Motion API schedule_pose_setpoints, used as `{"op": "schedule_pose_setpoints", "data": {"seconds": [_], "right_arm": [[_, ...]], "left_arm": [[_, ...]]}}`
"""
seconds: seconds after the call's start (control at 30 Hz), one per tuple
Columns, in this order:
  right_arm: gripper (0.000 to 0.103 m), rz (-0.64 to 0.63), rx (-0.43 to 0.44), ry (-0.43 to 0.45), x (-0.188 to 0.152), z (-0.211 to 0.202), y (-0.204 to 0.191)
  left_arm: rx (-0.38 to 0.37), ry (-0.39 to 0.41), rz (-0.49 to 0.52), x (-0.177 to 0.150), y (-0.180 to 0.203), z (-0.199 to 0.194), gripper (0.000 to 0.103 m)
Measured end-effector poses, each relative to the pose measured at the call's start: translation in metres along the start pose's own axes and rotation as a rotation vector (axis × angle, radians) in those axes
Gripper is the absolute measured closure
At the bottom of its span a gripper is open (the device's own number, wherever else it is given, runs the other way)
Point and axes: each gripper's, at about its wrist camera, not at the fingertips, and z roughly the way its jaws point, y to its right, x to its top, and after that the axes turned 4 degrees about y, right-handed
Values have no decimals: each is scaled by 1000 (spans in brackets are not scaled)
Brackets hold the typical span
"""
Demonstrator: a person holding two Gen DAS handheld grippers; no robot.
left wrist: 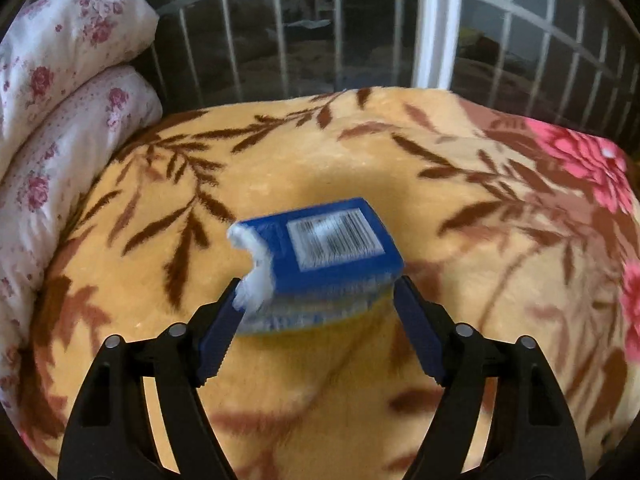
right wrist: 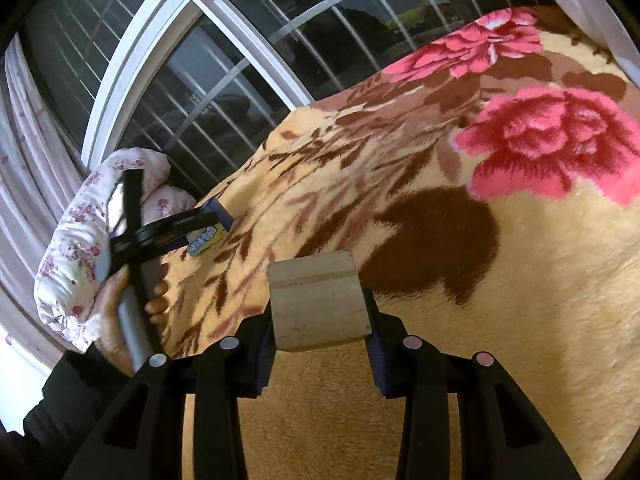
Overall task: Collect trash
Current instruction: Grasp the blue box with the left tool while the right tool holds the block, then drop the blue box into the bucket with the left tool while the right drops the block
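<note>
Blue torn carton [left wrist: 320, 248] with a barcode clamped between the fingers of my left gripper [left wrist: 316, 292] above the floral fleece blanket [left wrist: 460, 184], my right gripper [right wrist: 320, 320] closed on a plain cardboard box [right wrist: 320, 300], flowered pillows [left wrist: 60, 80] stacked by the barred window [left wrist: 320, 28].

Right gripper [right wrist: 320, 354] fingers clamp a cardboard piece [right wrist: 320, 300] above blanket [right wrist: 520, 280].

I see a torn blue carton [left wrist: 320, 256], barcode up, at frame centre; a tan cardboard piece [right wrist: 320, 300] sits lower centre.
</note>
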Motion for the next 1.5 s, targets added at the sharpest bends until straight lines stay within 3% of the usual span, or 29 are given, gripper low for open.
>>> {"op": "schedule_pose_setpoints", "data": {"seconds": [0.2,0.33,0.5,0.6,0.9,1.1,1.3,1.5], "right_arm": [[65,13,16,-1,0,0,2],[65,29,21,-5,0,1,5],[65,31,17,-3,-1,0,5],[65,33,13,2,1,0,6],[65,35,-23,-4,0,-10,2],[65,-145,-41,24,-29,-67,-37],[65,-272,-71,46,-71,-133,-60],[64,-401,-102,43,-128,-192,-76]], "left_arm": [[44,-6,-17,8,4,24,27],[-1,-6,-78,4,-7,25,39],[-39,52,-27,-7,-3,-16,39],[-120,80,-7,-26,-1,-65,39],[-326,160,26,-135,2,-232,39],[-362,170,61,-208,5,-296,39],[-404,171,135,-269,13,-327,39],[-368,88,207,-326,21,-319,39]]}}
